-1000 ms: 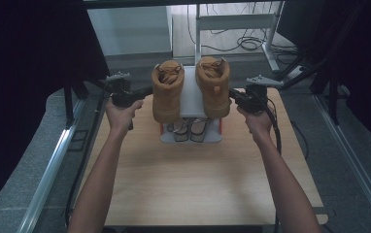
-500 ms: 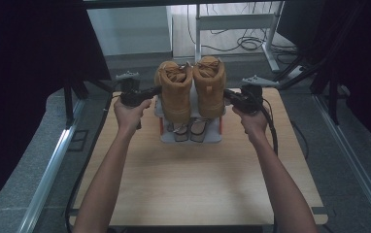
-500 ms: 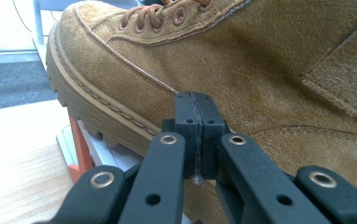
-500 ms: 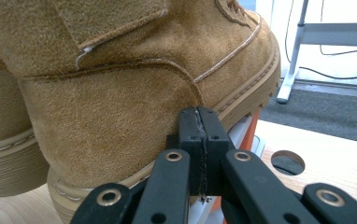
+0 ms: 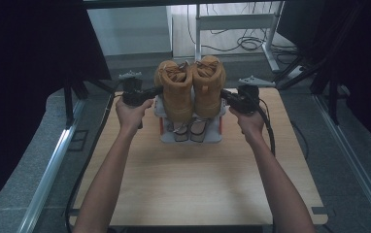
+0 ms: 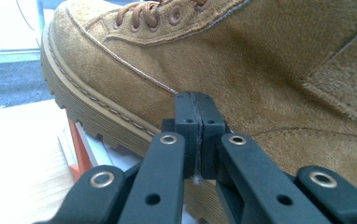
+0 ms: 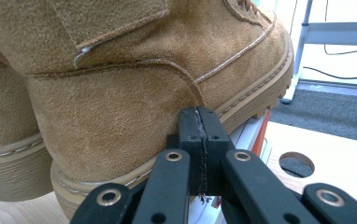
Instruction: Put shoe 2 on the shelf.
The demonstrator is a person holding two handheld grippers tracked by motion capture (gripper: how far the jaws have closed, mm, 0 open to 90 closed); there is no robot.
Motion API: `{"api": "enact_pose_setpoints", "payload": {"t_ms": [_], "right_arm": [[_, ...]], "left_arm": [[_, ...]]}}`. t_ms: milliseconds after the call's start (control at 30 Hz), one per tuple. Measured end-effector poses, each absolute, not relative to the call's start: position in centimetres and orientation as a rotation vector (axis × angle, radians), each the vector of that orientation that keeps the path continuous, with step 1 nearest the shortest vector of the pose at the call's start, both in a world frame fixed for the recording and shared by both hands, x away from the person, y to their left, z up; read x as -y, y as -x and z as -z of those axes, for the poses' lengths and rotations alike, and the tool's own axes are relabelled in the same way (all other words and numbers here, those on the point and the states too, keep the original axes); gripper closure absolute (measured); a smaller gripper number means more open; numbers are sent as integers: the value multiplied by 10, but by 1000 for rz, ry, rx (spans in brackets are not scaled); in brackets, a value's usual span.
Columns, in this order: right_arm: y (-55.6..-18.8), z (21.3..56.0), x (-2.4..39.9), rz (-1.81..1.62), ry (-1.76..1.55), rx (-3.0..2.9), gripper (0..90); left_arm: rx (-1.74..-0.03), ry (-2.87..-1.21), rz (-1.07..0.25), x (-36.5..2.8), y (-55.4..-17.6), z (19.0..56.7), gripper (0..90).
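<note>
Tan suede, thick lugged soles: a pair of boots sits side by side at the far middle of the table, the left boot and the right boot touching along their inner sides, toes pointing away. They rest on a white rack with orange edging, and what looks like a pair of sandals lies under them on it.

From each side a hand presses in. The left gripper has its fingers shut flat together on nothing, tips against the outer flank of the left boot just above the welt. The right gripper is the same, its fingers closed on themselves and butted against the outer side of the right boot low near the heel.

So the boots are squeezed, not gripped, and that is where I'd expect trouble. Suede gives under a narrow tip, and if one hand pushes harder or higher than the other, the pair could twist, tip toward the weaker side, or slide off the rack. A tip slipping down onto the sole edge might also shove the rack itself across the wood.
</note>
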State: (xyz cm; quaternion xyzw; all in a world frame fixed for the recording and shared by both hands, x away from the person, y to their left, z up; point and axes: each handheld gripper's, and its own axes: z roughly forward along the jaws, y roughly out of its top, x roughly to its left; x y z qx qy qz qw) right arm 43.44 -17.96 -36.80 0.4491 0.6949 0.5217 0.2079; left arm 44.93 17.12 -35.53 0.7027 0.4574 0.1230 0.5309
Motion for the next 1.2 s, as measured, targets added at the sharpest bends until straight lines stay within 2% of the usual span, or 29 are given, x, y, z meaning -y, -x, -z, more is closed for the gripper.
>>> {"api": "enact_pose_setpoints", "payload": {"t_ms": [200, 467, 767, 1200], "right_arm": [[-438, 368, 185, -1399, -1215, -1952, 894], [-466, 376, 201, -1363, -1309, -1908, 893], [-496, 383, 188, -1315, -1334, -1915, 893], [-501, 384, 180, -1311, -1339, -1907, 896]], "left_arm": [[-1139, -1683, -332, -184, -456, 360, 886], [-1214, -1673, -341, -193, -477, 370, 891], [-1248, -1674, -333, -191, -497, 381, 895], [-1249, -1734, -369, -178, -511, 376, 899]]}}
